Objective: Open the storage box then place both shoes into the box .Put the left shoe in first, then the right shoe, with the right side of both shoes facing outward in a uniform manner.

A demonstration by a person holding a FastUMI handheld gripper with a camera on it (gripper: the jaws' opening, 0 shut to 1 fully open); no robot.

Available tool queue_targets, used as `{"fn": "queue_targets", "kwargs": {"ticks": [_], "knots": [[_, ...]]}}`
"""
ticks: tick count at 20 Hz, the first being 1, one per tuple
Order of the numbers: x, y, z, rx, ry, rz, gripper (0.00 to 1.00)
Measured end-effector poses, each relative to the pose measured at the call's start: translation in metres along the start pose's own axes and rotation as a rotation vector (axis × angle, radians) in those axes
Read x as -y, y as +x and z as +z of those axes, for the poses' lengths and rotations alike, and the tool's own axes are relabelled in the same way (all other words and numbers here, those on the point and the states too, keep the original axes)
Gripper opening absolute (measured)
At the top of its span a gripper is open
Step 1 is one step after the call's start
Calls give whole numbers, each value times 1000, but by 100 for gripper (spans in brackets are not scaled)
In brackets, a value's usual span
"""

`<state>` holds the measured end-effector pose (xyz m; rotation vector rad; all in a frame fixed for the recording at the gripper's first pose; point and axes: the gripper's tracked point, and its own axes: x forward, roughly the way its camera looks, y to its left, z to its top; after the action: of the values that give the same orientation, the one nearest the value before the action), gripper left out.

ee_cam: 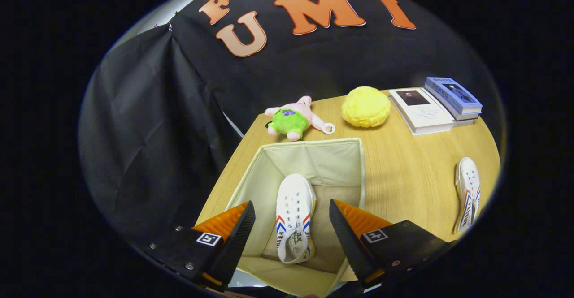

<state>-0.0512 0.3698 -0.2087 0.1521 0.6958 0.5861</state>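
I judge I'm halfway: the storage box [314, 154] stands open below my gripper [292, 219], whose fingers are spread and empty, one shoe [293, 217] lies inside between them, and the other shoe [467, 192] waits on the table [403, 163] off to their right.

One shoe [294, 217] lay inside the open box [314, 154], below the spread fingers [291, 226]. The other shoe [467, 194] lay on the surface [403, 172], well to the right. Beyond the box sat a star toy [292, 118], a round cushion [366, 106] and books [437, 103].
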Motion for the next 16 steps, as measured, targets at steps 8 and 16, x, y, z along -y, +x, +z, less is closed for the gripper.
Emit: {"fn": "queue_targets", "kwargs": {"ticks": [8,16], "knots": [[95,-37,37,102,38,-166,98],[207,-80,39,133,79,-368,99]]}}
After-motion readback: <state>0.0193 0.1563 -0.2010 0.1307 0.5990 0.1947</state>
